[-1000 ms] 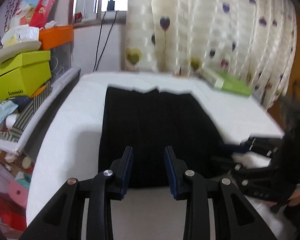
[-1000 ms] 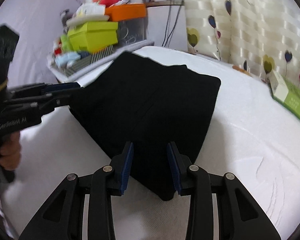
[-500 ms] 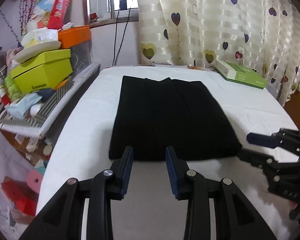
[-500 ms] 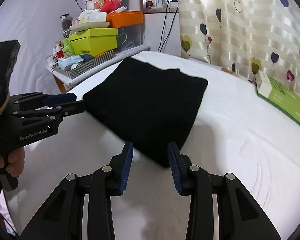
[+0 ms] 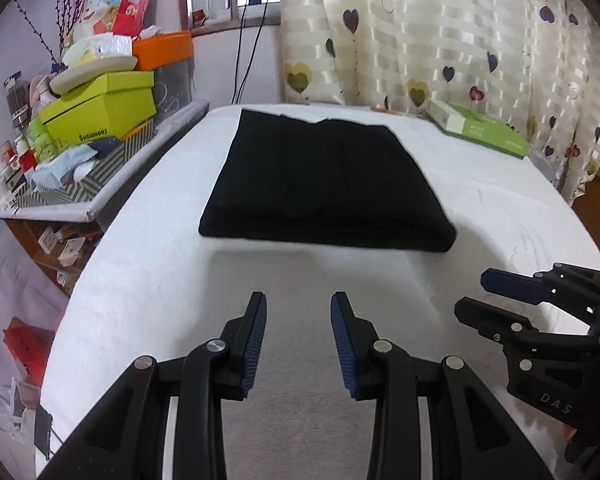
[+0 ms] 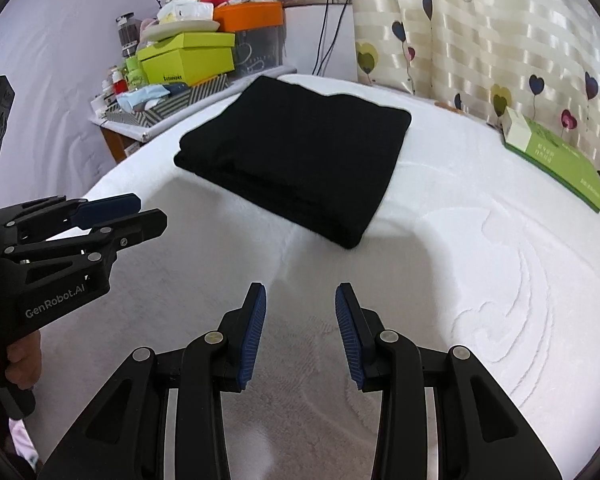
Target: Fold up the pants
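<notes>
The black pants [image 5: 324,180] lie folded into a flat rectangle on the white-covered table [image 5: 172,272], also seen in the right wrist view as the pants [image 6: 300,152]. My left gripper [image 5: 299,304] hovers open over bare cloth, well short of the fold's near edge. My right gripper [image 6: 301,300] is open too, empty, back from the pants' near corner. Each gripper appears in the other's view: the right gripper [image 5: 476,294] low at the right, the left gripper [image 6: 150,210] at the left with a hand on its handle.
A green flat box [image 5: 478,130] lies at the table's far right by the heart-patterned curtain [image 5: 460,32]. A cluttered shelf [image 5: 76,184] with lime and orange boxes stands along the left side. The table's left edge [image 5: 80,280] drops away.
Both grippers have drawn back from the pants toward the near side. A second ago their fingers were over the fabric's near edge; now bare white cloth lies between them and the fold.
</notes>
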`<act>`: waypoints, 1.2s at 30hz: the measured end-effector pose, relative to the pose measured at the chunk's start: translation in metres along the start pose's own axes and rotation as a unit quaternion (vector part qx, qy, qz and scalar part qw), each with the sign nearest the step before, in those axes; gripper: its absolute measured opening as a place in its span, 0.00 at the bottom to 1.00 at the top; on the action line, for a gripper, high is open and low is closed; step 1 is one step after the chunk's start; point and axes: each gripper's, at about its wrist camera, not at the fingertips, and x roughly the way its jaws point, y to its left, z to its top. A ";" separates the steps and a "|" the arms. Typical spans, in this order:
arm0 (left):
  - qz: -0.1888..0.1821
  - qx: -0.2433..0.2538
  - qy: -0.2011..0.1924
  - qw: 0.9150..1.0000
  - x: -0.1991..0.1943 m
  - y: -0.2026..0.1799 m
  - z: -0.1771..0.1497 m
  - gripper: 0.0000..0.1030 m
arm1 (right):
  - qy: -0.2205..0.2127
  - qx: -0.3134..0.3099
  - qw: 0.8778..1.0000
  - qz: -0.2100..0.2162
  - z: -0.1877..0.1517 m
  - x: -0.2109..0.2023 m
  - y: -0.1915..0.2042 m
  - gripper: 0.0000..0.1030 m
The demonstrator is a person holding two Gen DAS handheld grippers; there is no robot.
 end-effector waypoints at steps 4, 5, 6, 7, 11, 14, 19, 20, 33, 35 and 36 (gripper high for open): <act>0.009 0.000 0.010 1.000 0.011 0.001 -0.002 0.36 | 0.006 -0.007 1.000 -0.006 0.000 0.008 0.002 0.36; 0.011 0.000 0.012 1.000 0.013 0.001 -0.001 0.36 | 0.007 -0.008 1.000 -0.008 0.001 0.010 0.002 0.36; 0.012 0.001 0.013 1.000 0.014 0.001 -0.002 0.36 | 0.009 -0.009 1.000 -0.010 0.002 0.012 0.002 0.36; 0.014 0.003 0.014 1.000 0.016 0.000 -0.001 0.36 | 0.010 -0.009 1.000 -0.012 0.002 0.014 0.002 0.36; 0.016 0.006 0.022 1.000 0.023 0.000 -0.002 0.36 | 0.013 -0.004 1.000 -0.009 0.004 0.018 0.000 0.37; 0.012 0.005 0.022 1.000 0.026 0.000 0.000 0.36 | 0.014 -0.005 1.000 -0.011 0.006 0.021 0.000 0.40; 0.008 0.004 0.025 1.000 0.031 0.000 0.003 0.36 | 0.015 -0.003 1.000 -0.007 0.010 0.025 -0.001 0.45; 0.008 0.006 0.025 1.000 0.031 0.000 0.003 0.36 | 0.015 -0.003 1.000 -0.008 0.011 0.026 -0.001 0.45; 0.016 0.013 0.025 0.999 0.034 -0.003 0.004 0.38 | 0.015 -0.002 1.000 -0.007 0.011 0.026 -0.001 0.46; 0.014 0.012 0.025 1.000 0.034 -0.003 0.004 0.38 | 0.015 -0.002 1.000 -0.008 0.012 0.027 -0.002 0.46; 0.013 0.010 0.025 1.000 0.034 -0.002 0.004 0.38 | 0.015 -0.002 1.000 -0.007 0.012 0.027 -0.002 0.46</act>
